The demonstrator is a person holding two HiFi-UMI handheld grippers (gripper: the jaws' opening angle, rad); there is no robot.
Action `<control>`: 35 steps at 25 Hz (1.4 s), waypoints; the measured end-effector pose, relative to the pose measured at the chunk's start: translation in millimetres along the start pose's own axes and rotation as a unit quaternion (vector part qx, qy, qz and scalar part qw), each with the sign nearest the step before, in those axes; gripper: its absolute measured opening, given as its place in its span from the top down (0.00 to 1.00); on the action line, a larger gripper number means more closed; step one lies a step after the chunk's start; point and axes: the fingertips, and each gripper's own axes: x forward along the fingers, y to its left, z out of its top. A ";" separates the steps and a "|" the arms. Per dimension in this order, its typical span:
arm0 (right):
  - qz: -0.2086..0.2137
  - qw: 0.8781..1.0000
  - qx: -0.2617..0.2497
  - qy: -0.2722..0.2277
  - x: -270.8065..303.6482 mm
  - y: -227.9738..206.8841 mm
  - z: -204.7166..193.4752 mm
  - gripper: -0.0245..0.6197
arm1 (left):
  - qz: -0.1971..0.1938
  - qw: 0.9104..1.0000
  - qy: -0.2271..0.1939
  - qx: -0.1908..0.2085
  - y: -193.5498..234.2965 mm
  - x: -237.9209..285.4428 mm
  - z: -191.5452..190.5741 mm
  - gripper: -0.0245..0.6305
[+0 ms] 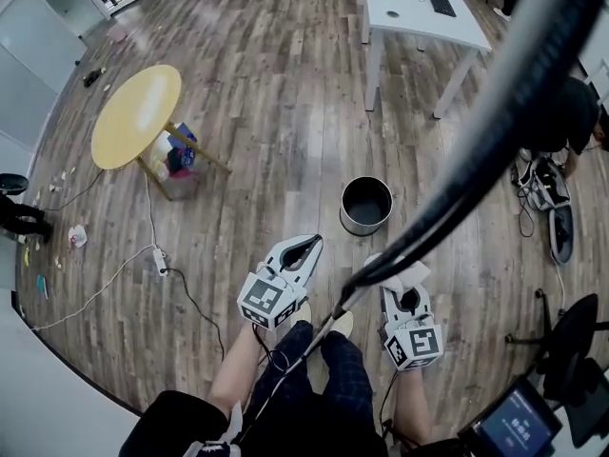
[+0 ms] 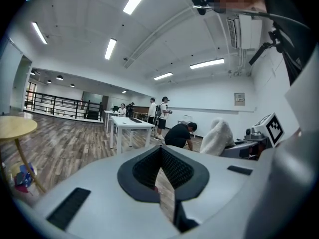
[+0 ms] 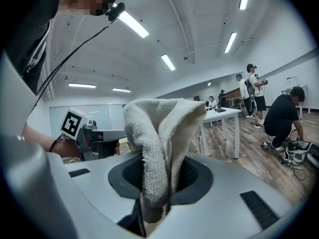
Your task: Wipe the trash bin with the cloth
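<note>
Head view: right tongs [image 1: 398, 288] clamp the cloth [image 1: 411, 273] near the trash bin [image 1: 365, 225]

The cloth [image 3: 162, 133] is off-white terry, rough and looped, soft in its folds; the trash bin [image 1: 366, 205] looks like metal, a dull sheen outside and dark within; the shells of the left tongs [image 2: 160, 171] and right tongs [image 3: 157, 193] are matt grey plastic, smooth; their pads [image 2: 174, 168] are black and finely ribbed, rubbery by the look; the floor [image 1: 276, 93] is grey-brown wood plank with a faint gloss; the round yellow worktop [image 1: 136, 115] is smooth; the white worktop [image 1: 409, 8] is smooth and matt.
</note>
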 end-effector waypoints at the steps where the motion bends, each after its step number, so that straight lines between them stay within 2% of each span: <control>1: 0.000 1.000 -0.001 0.001 7.4 -3.5 -12.1 0.82 | 0.000 1.000 0.000 -0.003 6.1 4.2 -13.6 0.97; 17: -0.009 1.000 -0.017 -0.011 133.1 -82.5 -215.2 0.82 | -0.022 1.000 -0.008 0.004 98.2 99.9 -225.9 0.97; 25: -0.002 1.000 -0.019 -0.001 180.6 -114.7 -308.5 0.82 | -0.045 0.999 -0.004 0.020 119.7 149.3 -316.3 0.97; 35: 0.024 1.000 -0.020 -0.002 236.5 -136.0 -402.3 0.82 | -0.032 0.999 -0.002 0.034 156.7 181.0 -408.0 0.97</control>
